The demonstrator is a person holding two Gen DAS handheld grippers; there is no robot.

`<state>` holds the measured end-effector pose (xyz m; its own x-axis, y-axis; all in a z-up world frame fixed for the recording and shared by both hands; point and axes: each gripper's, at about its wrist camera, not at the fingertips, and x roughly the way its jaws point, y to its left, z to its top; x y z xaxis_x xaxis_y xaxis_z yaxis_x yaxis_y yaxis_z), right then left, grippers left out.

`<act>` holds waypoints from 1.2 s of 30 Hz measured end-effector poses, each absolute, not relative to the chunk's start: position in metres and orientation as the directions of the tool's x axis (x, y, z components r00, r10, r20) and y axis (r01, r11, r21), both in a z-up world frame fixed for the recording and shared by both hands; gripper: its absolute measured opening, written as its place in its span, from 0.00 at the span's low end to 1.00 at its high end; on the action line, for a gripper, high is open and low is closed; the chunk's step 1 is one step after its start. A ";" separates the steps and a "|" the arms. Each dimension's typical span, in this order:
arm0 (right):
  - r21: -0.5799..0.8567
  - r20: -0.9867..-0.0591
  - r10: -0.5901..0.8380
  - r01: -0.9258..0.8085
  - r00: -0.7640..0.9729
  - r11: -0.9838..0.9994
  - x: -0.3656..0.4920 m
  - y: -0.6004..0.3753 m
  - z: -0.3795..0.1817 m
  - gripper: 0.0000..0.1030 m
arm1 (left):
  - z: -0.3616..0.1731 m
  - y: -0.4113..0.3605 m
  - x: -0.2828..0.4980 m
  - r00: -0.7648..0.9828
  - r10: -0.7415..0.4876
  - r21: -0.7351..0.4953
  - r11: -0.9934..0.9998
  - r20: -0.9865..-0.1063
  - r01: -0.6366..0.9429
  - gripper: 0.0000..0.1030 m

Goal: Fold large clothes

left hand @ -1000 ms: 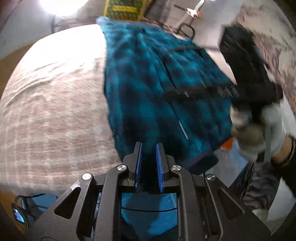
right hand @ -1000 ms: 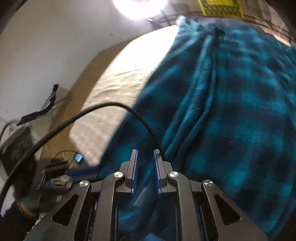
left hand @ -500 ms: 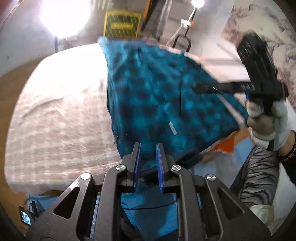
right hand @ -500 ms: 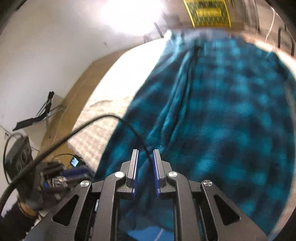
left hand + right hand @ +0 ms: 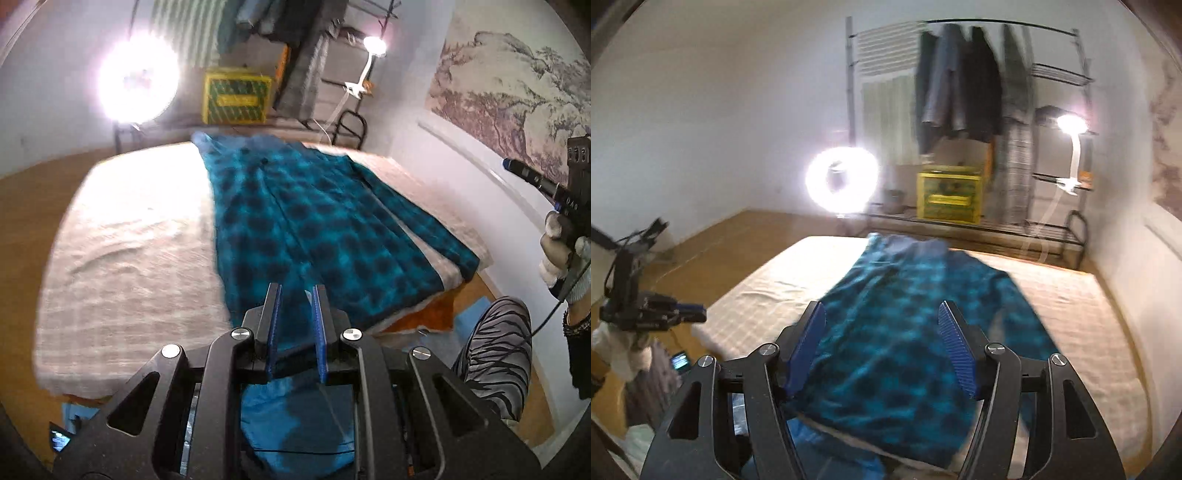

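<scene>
Fleece garment (image 5: 317, 236), teal with a dark check, lies spread flat on the pale checked bed (image 5: 129, 258), and it runs lengthwise away from you: near hem at the bed's foot edge, far end up toward the ring light (image 5: 138, 79) and the yellow crate (image 5: 236, 96). Long axis straight down the mattress, then, with a seam or placket line running along it. One long panel, probably a sleeve, trails off toward the wall side, near the bed's corner.

Your left gripper (image 5: 295, 295) sits low over the near hem, jaws narrow; fabric shows between and below the blue pads (image 5: 275, 325), so you look to be pinching that edge, though blur keeps me from being sure. Holding the hem there makes sense for pulling the cloth flat before a fold.

Your right gripper (image 5: 882, 325) is up and back from the garment, jaws spread wide with nothing in them, well clear of the cloth. From there you seem free to pick a fresh grasp, likely that stray sleeve.
</scene>
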<state>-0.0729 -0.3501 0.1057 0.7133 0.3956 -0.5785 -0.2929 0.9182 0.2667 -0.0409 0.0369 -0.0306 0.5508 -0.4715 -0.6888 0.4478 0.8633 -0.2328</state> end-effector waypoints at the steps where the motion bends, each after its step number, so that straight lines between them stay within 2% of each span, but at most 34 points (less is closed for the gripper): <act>1: 0.272 -0.594 0.370 -0.255 0.714 0.928 -0.073 -0.358 0.100 0.61 | -0.037 0.029 -0.037 0.535 -0.479 -0.242 0.858 -0.696 0.454 0.13; 12: 0.305 -0.769 0.153 0.147 0.620 0.941 -0.060 -0.491 -0.003 0.61 | -0.084 -0.088 -0.014 0.388 -0.548 -0.262 0.768 -0.741 0.584 0.13; 22: 0.382 -0.867 0.132 0.470 0.481 0.796 -0.082 -0.612 -0.107 0.62 | -0.101 -0.143 -0.001 0.314 -0.561 -0.293 0.739 -0.766 0.607 0.13; 27: 0.332 -0.908 0.109 0.537 0.405 0.776 -0.083 -0.627 -0.144 0.62 | -0.108 -0.154 0.004 0.293 -0.554 -0.299 0.740 -0.780 0.603 0.13; 33: 0.269 -0.939 0.100 0.519 0.329 0.811 -0.078 -0.623 -0.169 0.61 | -0.112 -0.156 0.009 0.287 -0.548 -0.295 0.739 -0.786 0.605 0.13; 35: 0.248 -0.946 0.096 0.499 0.309 0.830 -0.078 -0.617 -0.172 0.56 | -0.113 -0.156 0.011 0.285 -0.546 -0.295 0.741 -0.788 0.604 0.13; 36: 0.229 -0.951 0.088 0.483 0.297 0.845 -0.077 -0.613 -0.173 0.44 | -0.114 -0.156 0.011 0.286 -0.545 -0.294 0.742 -0.788 0.603 0.13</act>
